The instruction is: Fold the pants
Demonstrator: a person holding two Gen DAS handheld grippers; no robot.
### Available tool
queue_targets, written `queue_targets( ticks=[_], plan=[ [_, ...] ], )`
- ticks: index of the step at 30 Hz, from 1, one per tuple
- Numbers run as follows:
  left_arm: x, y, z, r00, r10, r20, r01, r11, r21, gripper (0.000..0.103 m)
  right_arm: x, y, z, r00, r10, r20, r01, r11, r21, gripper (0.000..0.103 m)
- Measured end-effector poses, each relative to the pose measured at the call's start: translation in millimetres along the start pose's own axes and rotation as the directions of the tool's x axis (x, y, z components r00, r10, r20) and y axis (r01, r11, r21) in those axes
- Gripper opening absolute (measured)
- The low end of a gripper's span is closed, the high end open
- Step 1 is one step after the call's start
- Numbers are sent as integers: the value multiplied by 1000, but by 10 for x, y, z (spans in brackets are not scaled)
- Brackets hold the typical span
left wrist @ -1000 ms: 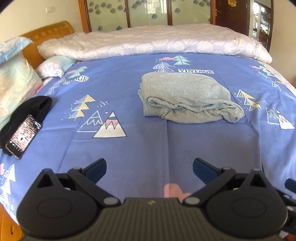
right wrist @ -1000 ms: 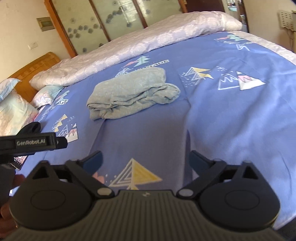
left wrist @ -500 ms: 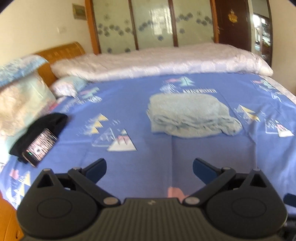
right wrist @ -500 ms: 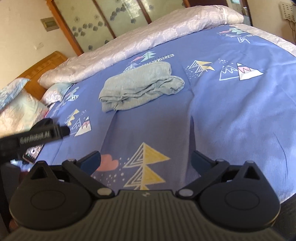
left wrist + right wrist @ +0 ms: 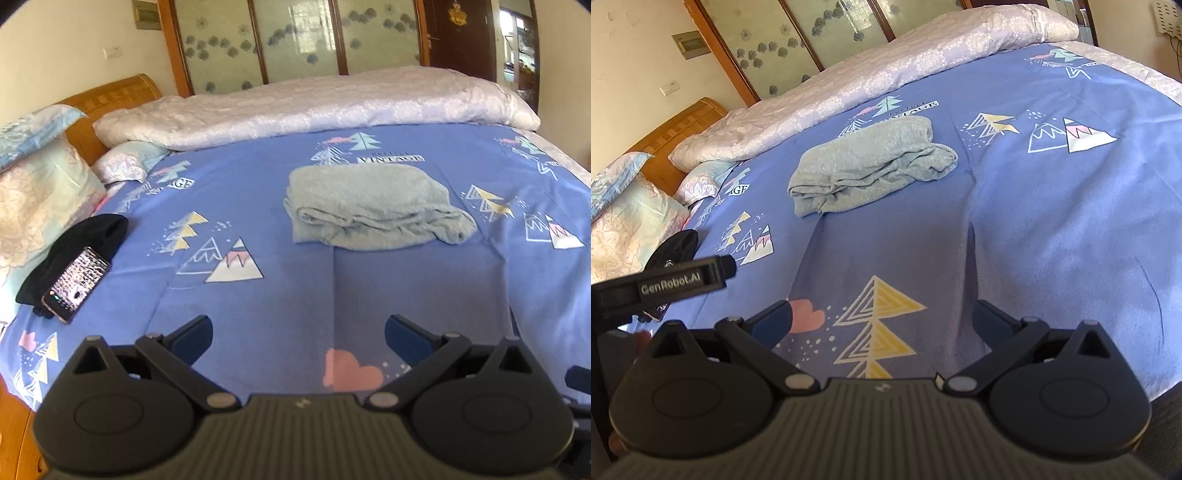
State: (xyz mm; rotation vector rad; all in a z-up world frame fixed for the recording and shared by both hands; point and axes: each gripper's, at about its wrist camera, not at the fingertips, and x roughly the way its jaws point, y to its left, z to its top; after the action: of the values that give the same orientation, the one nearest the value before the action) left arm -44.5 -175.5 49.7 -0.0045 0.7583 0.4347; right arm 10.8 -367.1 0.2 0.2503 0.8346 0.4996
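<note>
Grey pants [image 5: 373, 206] lie folded into a compact bundle in the middle of the blue patterned bedsheet [image 5: 258, 192]. They also show in the right wrist view [image 5: 868, 166], upper centre. My left gripper [image 5: 297, 336] is open and empty, held over the near edge of the bed, well short of the pants. My right gripper [image 5: 881, 317] is open and empty, also back at the near edge. The left gripper's body [image 5: 668, 286] shows at the left of the right wrist view.
A phone [image 5: 75, 284] lies on a black cloth [image 5: 88, 243] at the left of the bed. Pillows [image 5: 40, 192] and a wooden headboard [image 5: 110, 96] stand at far left. A rolled pale quilt [image 5: 314, 107] runs along the far side. The bed's edge is right below both grippers.
Both grippers have pulled back and risen away from the pants, which now look smaller and farther off. Both stay open. The pants have not moved.
</note>
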Motion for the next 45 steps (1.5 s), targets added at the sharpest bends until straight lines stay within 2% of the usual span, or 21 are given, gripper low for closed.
queue_targets(
  ticks=[14, 20, 26, 35, 45],
  plan=[
    [13, 25, -41, 1000, 9, -13, -9, 1000, 9, 103, 6, -3, -11, 1000, 3, -17, -4, 1000, -5, 103],
    [-23, -27, -60, 997, 72, 18, -73, 996, 57, 103, 6, -21, -13, 1000, 1, -24, -1, 1000, 3, 103],
    [-21, -34, -58, 997, 74, 15, -75, 995, 66, 103, -3, -34, -18, 999, 9, -35, -9, 1000, 3, 103],
    [4, 10, -81, 997, 73, -7, -72, 996, 56, 103, -21, -44, -13, 1000, 6, -29, -6, 1000, 4, 103],
    [87, 82, -133, 995, 53, -80, -51, 998, 20, 103, -23, -43, -18, 1000, -2, -25, 2, 1000, 6, 103]
  ],
)
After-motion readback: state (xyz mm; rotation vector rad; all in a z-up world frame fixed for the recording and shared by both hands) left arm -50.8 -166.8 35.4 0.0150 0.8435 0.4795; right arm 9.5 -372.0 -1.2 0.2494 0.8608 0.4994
